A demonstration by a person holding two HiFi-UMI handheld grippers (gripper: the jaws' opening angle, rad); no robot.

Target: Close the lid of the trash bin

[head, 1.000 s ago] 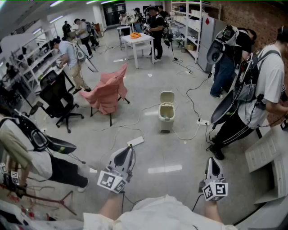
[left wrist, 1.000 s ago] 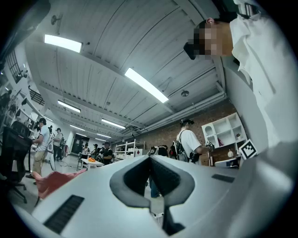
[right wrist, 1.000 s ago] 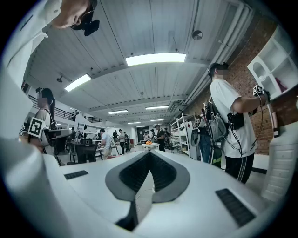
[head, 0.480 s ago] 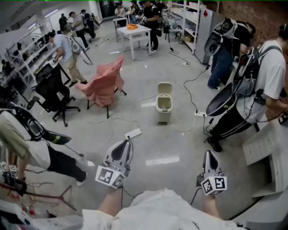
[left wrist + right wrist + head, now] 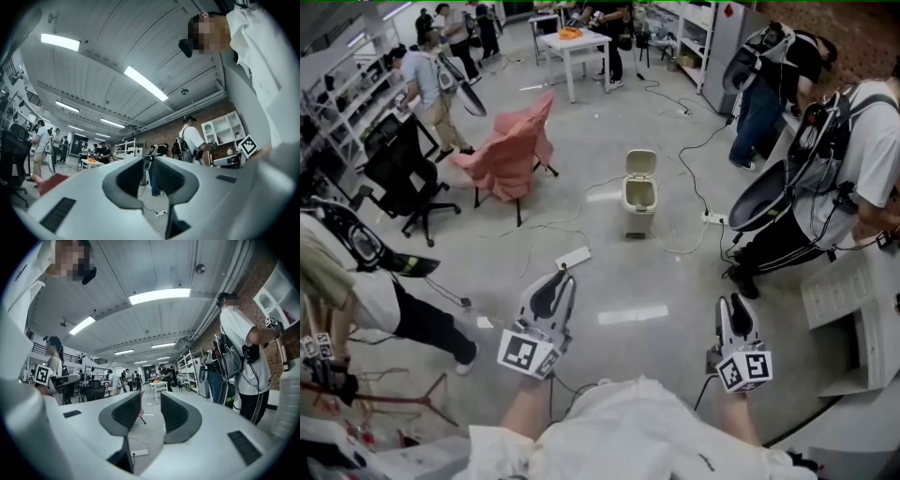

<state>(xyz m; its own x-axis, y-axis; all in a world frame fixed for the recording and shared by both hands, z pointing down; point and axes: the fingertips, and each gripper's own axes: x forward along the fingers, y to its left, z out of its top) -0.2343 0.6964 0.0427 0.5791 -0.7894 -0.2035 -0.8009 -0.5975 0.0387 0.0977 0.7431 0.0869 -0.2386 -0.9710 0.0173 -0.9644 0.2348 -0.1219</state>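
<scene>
Cream trash bin (image 5: 639,199), pink chair (image 5: 508,152)

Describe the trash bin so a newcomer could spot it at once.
Find the pink-draped chair in the middle of the room. To its right, alone on the grey floor, stands the trash bin: small, cream, with its lid flipped up.

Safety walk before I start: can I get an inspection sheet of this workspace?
Surface: glossy grey floor.
Job's things: trash bin standing alone, lid up.
Clutter: pink-draped chair, power strip.
Grippers: left tongs shut, empty; right tongs have just been opening, nothing between.
Cables: loose cables on the floor beside the bin.
Surroundings: people standing around, white table.
</scene>
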